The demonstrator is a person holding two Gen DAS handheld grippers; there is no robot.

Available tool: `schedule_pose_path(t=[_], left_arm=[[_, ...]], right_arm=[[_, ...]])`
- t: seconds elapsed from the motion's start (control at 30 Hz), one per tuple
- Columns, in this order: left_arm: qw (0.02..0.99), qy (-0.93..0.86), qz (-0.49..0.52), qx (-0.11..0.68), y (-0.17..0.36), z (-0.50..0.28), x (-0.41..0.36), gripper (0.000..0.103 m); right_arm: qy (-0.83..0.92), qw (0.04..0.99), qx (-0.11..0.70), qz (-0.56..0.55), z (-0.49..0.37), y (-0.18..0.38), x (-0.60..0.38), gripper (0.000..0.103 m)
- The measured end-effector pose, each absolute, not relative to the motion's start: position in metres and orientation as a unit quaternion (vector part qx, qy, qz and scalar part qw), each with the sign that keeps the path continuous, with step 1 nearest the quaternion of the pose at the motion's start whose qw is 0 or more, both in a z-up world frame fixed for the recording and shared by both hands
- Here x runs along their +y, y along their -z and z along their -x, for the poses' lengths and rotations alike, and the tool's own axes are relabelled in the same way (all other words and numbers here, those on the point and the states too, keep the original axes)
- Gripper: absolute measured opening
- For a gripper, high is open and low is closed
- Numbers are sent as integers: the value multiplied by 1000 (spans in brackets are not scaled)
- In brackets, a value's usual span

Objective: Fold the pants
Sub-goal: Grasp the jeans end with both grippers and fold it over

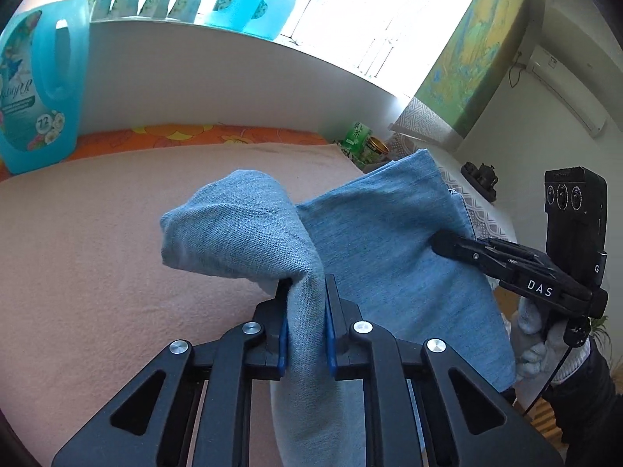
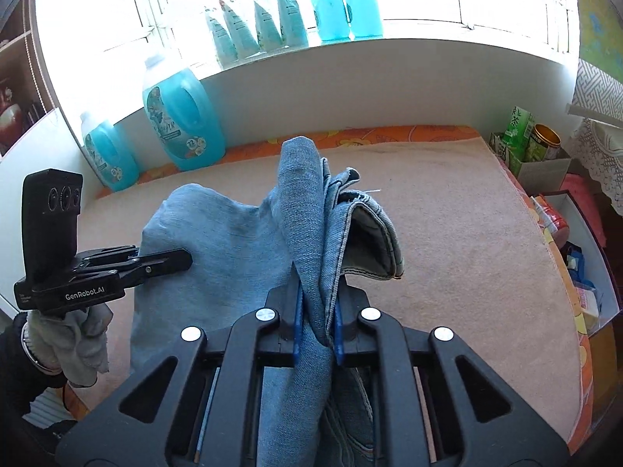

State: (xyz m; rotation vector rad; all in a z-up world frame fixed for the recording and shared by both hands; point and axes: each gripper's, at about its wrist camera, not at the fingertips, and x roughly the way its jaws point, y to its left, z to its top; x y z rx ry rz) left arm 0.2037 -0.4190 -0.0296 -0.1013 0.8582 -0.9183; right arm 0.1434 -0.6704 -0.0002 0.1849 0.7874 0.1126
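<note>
I have the pants [image 1: 381, 241] pinched in both grippers, raised off the bed [image 1: 97, 257] and hanging over its near half. They are light blue denim with a fine heathered weave, paler where the cloth turns over. My left gripper [image 1: 305, 323] is clamped on a bunched fold, blue pads pressing it from both sides; above the jaws the cloth puffs into a soft rounded hump that leans left, and below them it drops out of view past the near edge of the picture. My right gripper [image 2: 317, 319] is clamped on a thicker bundle of several layers, twisted into an upright ridge. To the right of that ridge a hemmed opening with a stitched edge gapes, showing the grey inner side and a loose white thread at the seam. Between the two grips a broad flat panel of denim spans, smooth with a few shallow creases. In the left view I see the right gripper coming in from the right, its black fingers laid on the panel, held by a hand [image 1: 533, 334] in a pale knit glove. The bed cover is pinkish beige with an orange flowered strip along its far edge, where blue jugs [image 2: 183, 128] stand at the far left corner.
</note>
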Motion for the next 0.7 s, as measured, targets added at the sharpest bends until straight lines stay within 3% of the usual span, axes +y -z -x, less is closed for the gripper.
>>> schedule_pose_path(t=[0.33,0.7], left_arm=[[829,431,48,353,-13,-218,-418,12],[857,404,46,318,-43,-293,-437,12]], right_arm=[[-62,938,337,-51,-163,-45,-645,12],[-59,949,305,-57,-258,-67,-657,11]])
